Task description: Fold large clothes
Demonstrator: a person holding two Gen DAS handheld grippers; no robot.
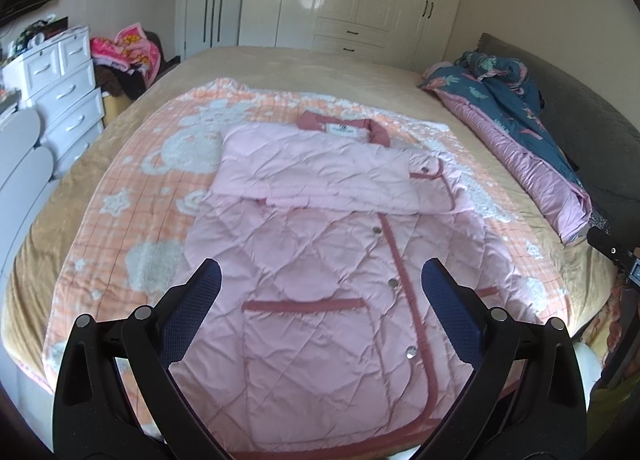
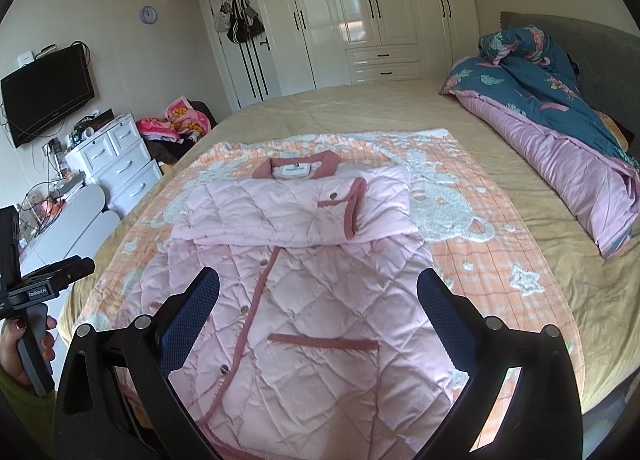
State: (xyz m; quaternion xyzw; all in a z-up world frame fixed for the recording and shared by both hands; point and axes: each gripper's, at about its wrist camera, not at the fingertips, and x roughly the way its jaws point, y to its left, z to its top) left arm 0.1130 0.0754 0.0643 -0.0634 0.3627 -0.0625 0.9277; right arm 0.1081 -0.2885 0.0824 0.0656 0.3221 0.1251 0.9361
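A pink quilted jacket (image 1: 320, 272) with dark pink trim lies flat on an orange patterned blanket (image 1: 160, 163) on the bed. Its sleeves are folded across the chest, below the collar (image 1: 344, 127). My left gripper (image 1: 320, 280) is open and empty, held above the jacket's lower half near the pocket. In the right wrist view the jacket (image 2: 312, 300) shows the same way, and my right gripper (image 2: 318, 292) is open and empty above its lower half. The left gripper's body (image 2: 44, 284) shows at the left edge, held in a hand.
A rolled blue and pink quilt (image 1: 520, 127) lies along the bed's right side by the grey headboard (image 2: 580, 43). White drawers (image 1: 60, 91) and a clothes pile (image 1: 124, 55) stand left of the bed. White wardrobes (image 2: 360, 11) line the far wall.
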